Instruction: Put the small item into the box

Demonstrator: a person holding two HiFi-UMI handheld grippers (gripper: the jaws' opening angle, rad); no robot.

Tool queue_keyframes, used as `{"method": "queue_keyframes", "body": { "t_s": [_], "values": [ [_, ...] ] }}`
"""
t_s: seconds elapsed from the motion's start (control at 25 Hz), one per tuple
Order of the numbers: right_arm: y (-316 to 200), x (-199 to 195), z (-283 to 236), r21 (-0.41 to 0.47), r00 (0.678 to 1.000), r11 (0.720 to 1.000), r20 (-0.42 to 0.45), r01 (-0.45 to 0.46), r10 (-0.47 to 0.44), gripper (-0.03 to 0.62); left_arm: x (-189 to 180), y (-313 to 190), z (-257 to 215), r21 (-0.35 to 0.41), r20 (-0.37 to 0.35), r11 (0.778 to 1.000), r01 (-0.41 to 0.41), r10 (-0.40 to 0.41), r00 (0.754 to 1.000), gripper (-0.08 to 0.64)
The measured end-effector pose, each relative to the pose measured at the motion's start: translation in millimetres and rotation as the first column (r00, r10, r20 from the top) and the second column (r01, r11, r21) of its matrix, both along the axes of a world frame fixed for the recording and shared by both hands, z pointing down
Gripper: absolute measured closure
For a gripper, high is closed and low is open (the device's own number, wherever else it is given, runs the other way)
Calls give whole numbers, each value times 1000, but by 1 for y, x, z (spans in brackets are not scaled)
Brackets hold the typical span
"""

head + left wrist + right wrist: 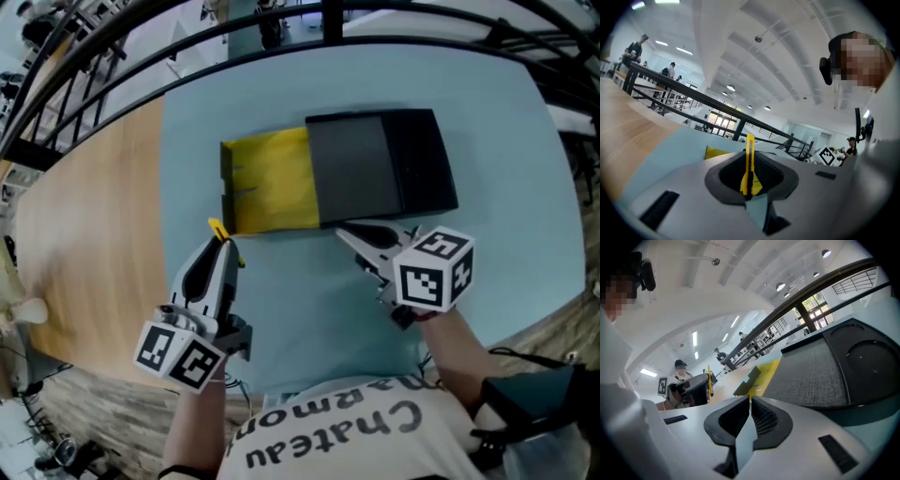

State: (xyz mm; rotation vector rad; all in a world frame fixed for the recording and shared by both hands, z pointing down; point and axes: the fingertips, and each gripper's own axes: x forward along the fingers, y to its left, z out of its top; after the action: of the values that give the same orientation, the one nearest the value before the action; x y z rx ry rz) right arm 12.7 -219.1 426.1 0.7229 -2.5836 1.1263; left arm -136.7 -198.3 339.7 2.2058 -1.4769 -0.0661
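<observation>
The box [267, 187] lies in the middle of the blue table with its yellow inside showing on the left. Its dark lid [380, 169] covers the right part. My left gripper [223, 244] is just in front of the box's near left corner, shut on a thin yellow item [217, 228]. In the left gripper view the yellow item [749, 161] stands upright between the pads [766, 176]. My right gripper [343, 232] is shut with nothing in it, its tips at the lid's front edge. In the right gripper view the lid [811, 373] and the yellow inside [763, 377] lie ahead.
The blue table top [309, 300] gives way to a wooden surface [84, 225] on the left. Dark metal railings [112, 66] run along the far side. People stand far off in the hall in the left gripper view.
</observation>
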Motion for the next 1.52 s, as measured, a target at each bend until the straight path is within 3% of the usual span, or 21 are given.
{"method": "queue_keyframes", "body": {
  "t_s": [0.12,0.36,0.44,0.6,0.72,0.92,1.12,1.36,1.52],
  "values": [
    [-8,1,3,-16,1000,1000,26,13,-13,551,8,-18,9,-26,134,999,-41,44,990,505],
    [-6,0,10,-35,996,999,84,29,-26,551,23,-53,34,-87,336,991,-102,126,934,505],
    [-4,-3,11,-36,993,998,108,44,-40,551,27,-60,44,-113,404,985,-132,167,900,505],
    [-2,-7,10,-47,987,997,149,60,-52,551,36,-72,61,-148,551,970,-191,241,799,505],
    [2,-10,10,-64,983,995,173,78,-66,551,38,-78,74,-218,576,958,-186,281,768,505],
    [5,-11,6,-64,976,993,203,99,-84,551,34,-88,97,-331,627,928,-173,353,694,505],
    [5,-8,5,-61,971,992,218,113,-98,551,41,-97,114,-389,610,904,-180,399,684,505],
    [14,-8,3,-60,969,989,216,138,-122,551,42,-92,130,-452,620,874,-179,452,641,505],
    [17,-11,4,-61,968,988,218,144,-128,551,37,-91,140,-482,616,858,-175,474,629,505]
  ]
}}
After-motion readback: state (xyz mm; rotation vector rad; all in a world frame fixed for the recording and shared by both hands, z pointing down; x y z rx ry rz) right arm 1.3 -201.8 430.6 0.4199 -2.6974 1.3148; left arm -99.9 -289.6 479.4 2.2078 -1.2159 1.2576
